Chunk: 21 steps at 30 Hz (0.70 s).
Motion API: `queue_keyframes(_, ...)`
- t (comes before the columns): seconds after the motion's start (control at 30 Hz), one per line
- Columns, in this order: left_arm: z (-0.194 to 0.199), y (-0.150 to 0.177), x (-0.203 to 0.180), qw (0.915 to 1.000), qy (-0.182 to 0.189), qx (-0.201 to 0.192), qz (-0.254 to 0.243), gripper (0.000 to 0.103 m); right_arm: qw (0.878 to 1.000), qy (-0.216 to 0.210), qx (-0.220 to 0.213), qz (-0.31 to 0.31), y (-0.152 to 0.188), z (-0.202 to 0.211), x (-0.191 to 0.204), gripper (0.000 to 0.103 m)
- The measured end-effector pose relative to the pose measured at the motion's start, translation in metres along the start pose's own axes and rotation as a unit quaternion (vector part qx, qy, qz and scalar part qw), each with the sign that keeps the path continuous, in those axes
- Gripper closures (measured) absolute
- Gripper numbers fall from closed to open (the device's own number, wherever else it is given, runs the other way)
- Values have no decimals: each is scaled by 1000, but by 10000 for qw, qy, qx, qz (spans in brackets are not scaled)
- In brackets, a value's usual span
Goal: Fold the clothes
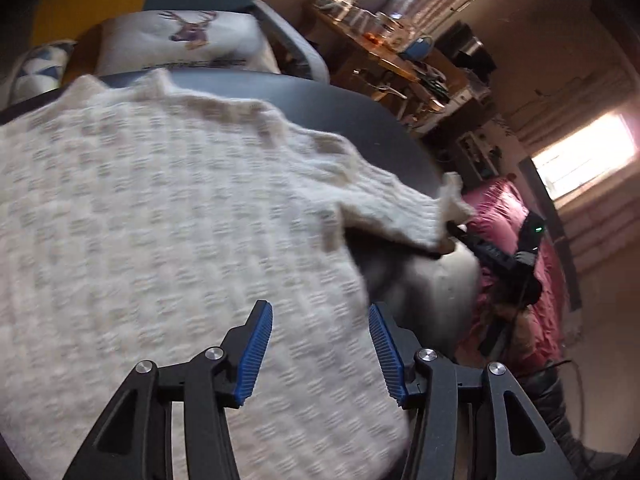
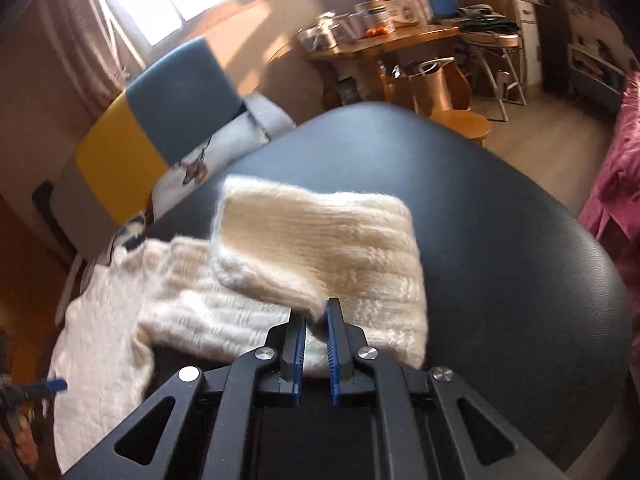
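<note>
Gripping the ribbed cuff end of a cream knitted sweater [image 2: 320, 248], the right gripper [image 2: 316, 320] is seen with its fingers [image 2: 297, 344] pinched nearly together on the wool. The sleeve is lifted and doubled over, while the body of the sweater is spread across the dark counter [image 2: 500, 240]. In the left wrist view the left gripper [image 1: 320, 352] is held just above the sweater body [image 1: 160, 220] with its fingers [image 1: 256, 352] spread wide and nothing between them.

Several risks can be judged from this. Only a small bite of loose, fluffy knit is held by the right fingers, so the cuff could be pulled free if the sleeve is swung quickly. Because the body is not pinned by the left gripper, the whole garment could be dragged along the smooth counter rather than folded, and the near edge, which already reaches the counter rim, could be tipped over the side. A skewed crease could also be produced if the sleeve is laid down at an angle. Both views are blurred, so fine detail of the grasp cannot be confirmed.

As for containers, a wooden table [image 2: 400, 40] in the background is seen to carry several jars or tubs and a blue bag [image 2: 442, 0]; orange fruit appears to lie among them, but what the containers hold cannot be told. A deer-print cushion [image 1: 188, 40] is set on a chair beyond the counter.
</note>
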State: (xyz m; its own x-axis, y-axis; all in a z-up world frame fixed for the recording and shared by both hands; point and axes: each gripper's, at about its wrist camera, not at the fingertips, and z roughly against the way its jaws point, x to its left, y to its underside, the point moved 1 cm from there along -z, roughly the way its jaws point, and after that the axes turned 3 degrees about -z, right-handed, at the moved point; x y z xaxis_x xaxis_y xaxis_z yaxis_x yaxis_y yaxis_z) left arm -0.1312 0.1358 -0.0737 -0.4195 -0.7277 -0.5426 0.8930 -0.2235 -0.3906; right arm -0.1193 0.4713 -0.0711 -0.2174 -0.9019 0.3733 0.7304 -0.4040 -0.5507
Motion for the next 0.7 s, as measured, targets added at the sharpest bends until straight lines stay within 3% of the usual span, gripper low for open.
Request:
queue_keyframes(0.13, -62, -49, -42, 9968, 675, 371, 198, 50, 9999, 55, 91, 77, 9, -9, 1, 94)
queue_keyframes(0.23, -111, -76, -65, 9888, 1185, 773, 469, 48, 10000, -29, -13, -27, 8, -5, -2, 94)
queue_keyframes(0.33, -150, -92, -80, 9810, 1413, 1074, 780, 48, 9998, -61, -93, 141, 8, -1, 4, 94)
queue_keyframes(0.63, -221, -118, -86, 9712, 1270, 1535, 1307, 46, 9973, -6, -121, 722, 16, -2, 20, 94)
queue_keyframes(0.67, -224, -120, -86, 9729, 1233, 1492, 1266, 54, 9974, -11, -115, 713, 16, -3, 19, 94)
queue_keyframes(0.7, -224, -122, -89, 9771, 1114, 1439, 1104, 84, 9976, 2, -112, 689, 16, -4, 18, 94)
